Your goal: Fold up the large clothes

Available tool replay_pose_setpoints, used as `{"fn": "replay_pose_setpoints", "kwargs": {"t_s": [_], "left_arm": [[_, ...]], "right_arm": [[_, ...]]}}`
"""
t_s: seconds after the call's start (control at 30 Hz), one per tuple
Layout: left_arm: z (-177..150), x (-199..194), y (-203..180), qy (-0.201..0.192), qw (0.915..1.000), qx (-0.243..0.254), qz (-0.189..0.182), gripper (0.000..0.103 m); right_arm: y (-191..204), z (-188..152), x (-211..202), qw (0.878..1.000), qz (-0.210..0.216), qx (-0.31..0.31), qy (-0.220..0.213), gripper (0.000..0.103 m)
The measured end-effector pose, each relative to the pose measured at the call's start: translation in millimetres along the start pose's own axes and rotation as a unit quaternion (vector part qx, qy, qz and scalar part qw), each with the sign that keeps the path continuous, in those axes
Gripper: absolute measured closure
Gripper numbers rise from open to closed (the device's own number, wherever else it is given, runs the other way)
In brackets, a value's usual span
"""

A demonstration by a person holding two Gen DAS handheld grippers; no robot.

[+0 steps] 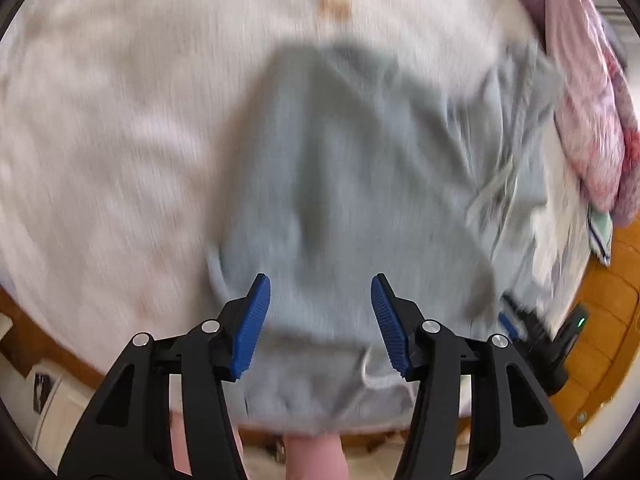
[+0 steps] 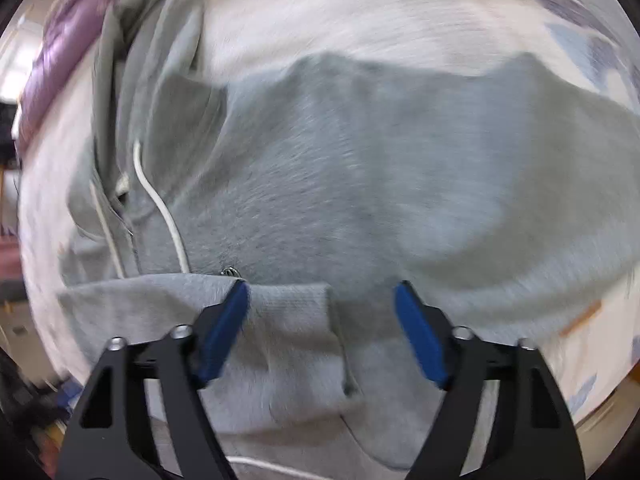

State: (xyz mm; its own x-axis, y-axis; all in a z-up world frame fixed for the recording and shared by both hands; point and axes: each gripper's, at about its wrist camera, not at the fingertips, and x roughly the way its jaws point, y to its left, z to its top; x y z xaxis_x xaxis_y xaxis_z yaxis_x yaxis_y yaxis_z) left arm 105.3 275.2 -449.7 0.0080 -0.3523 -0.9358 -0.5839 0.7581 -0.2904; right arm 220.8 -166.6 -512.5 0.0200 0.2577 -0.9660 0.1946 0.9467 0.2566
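2 close views over hoodie [image 1: 340,168]

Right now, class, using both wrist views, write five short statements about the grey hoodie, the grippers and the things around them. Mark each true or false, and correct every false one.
1. The left gripper is open, its blue fingers spread apart. True.
2. The right gripper is shut on the hoodie. False: its fingers stand apart, with a ribbed cuff between them, not clamped.
3. The hoodie is grey. True.
4. The hoodie's drawstring is black. False: it is white.
5. The hoodie lies on bare wooden floor. False: it lies on a whitish bed cover; wood shows only beyond the edge.
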Motion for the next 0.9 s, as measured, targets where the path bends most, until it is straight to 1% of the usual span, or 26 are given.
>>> {"fn": "replay_pose_setpoints", "kwargs": {"t_s": [0.03, 0.07, 0.1, 0.13, 0.17, 0.2, 0.23, 0.3, 0.33, 0.37, 0.4, 0.43, 0.47, 0.5, 0.53, 0.57, 0.6, 0.63, 0.67, 0.7, 0.73, 0.77, 0.8, 0.83, 0.87, 0.9], "left_arm": [[14, -4, 4, -0.009, 0.9998, -0.017, 0.01, 0.049], [25, -9, 6, -0.017, 0.9995, -0.025, 0.001, 0.049], [37, -12, 3, -0.027, 0.9993, -0.025, -0.009, 0.049], [38, -12, 0, -0.037, 0.999, -0.023, -0.007, 0.049], [42, -6, -8, -0.043, 0.9987, -0.019, 0.016, 0.049], [52, -4, -5, -0.048, 0.9981, -0.013, 0.037, 0.049], [65, 1, -4, -0.056, 0.9974, -0.007, 0.046, 0.05], [86, 11, 0, -0.054, 0.9967, -0.008, 0.06, 0.073], [97, 19, 1, -0.054, 0.9963, -0.007, 0.067, 0.097], [106, 24, 1, -0.054, 0.9956, -0.007, 0.077, 0.097], [110, 27, 0, -0.054, 0.9952, -0.006, 0.082, 0.097], [112, 27, 0, -0.054, 0.9943, -0.005, 0.091, 0.097], [111, 25, 0, -0.057, 0.9938, 0.0, 0.095, 0.097], [110, 22, -2, -0.058, 0.9934, 0.008, 0.099, 0.095], [103, 15, 1, -0.047, 0.9927, 0.02, 0.109, 0.073], [96, 14, 1, -0.03, 0.9926, 0.022, 0.115, 0.031], [88, 9, 5, -0.023, 0.9931, 0.022, 0.113, 0.023], [74, 0, 13, -0.028, 0.9942, 0.021, 0.102, 0.024], [58, -6, 19, -0.023, 0.994, 0.027, 0.104, 0.024], [43, -7, 26, -0.008, 0.9935, 0.036, 0.108, 0.023], [34, -6, 32, 0.008, 0.9935, 0.033, 0.109, 0.023], [21, 1, 43, 0.037, 0.9937, 0.015, 0.105, 0.026], [9, 10, 53, 0.065, 0.9934, -0.001, 0.095, 0.03], [0, 17, 61, 0.077, 0.9935, -0.012, 0.082, 0.062], [-6, 23, 68, 0.078, 0.9938, -0.021, 0.077, 0.088], [-9, 25, 71, 0.07, 0.9942, -0.026, 0.077, 0.088]], "right_arm": [[3, 1, 6, 1.0, -0.004, 0.0, 0.01, 0.053], [9, 3, 12, 1.0, -0.015, 0.003, 0.015, 0.06], [13, 5, 12, 1.0, -0.019, 0.002, 0.009, 0.067], [16, 6, 10, 1.0, -0.017, -0.001, 0.002, 0.088], [19, 7, 5, 1.0, -0.014, 0.003, -0.006, 0.096], [18, 9, 1, 1.0, -0.015, 0.011, -0.012, 0.096], [17, 11, -2, 1.0, -0.019, 0.016, -0.017, 0.097], [11, 18, -8, 0.998, -0.041, 0.027, -0.037, 0.097], [7, 22, -7, 0.997, -0.053, 0.035, -0.042, 0.097], [2, 25, -5, 0.997, -0.049, 0.042, -0.038, 0.097], [-5, 30, 0, 0.998, -0.039, 0.046, -0.026, 0.097], [-11, 33, 2, 0.998, -0.038, 0.038, -0.012, 0.095], [-12, 37, 1, 0.999, -0.046, 0.02, -0.006, 0.092], [-8, 39, -3, 0.999, -0.049, 0.008, 0.003, 0.088], [-8, 39, -8, 0.999, -0.046, 0.005, 0.008, 0.068], [-6, 35, -13, 0.999, -0.037, 0.007, 0.008, 0.049], [-4, 33, -17, 0.999, -0.037, 0.01, 0.003, 0.046], [-10, 30, -27, 0.999, -0.039, 0.015, -0.002, 0.045], [-13, 24, -30, 0.999, -0.039, 0.015, 0.008, 0.045], [-17, 17, -30, 0.999, -0.039, 0.017, 0.017, 0.045], [-20, 12, -28, 0.999, -0.038, 0.024, 0.029, 0.045], [-25, 4, -22, 0.998, -0.027, 0.037, 0.047, 0.045], [-27, -5, -17, 0.997, -0.021, 0.042, 0.055, 0.045], [-28, -10, -9, 0.996, -0.022, 0.049, 0.066, 0.048], [-30, -13, -5, 0.997, -0.016, 0.051, 0.061, 0.071], [-29, -14, -3, 0.997, 0.007, 0.052, 0.049, 0.079]]}}
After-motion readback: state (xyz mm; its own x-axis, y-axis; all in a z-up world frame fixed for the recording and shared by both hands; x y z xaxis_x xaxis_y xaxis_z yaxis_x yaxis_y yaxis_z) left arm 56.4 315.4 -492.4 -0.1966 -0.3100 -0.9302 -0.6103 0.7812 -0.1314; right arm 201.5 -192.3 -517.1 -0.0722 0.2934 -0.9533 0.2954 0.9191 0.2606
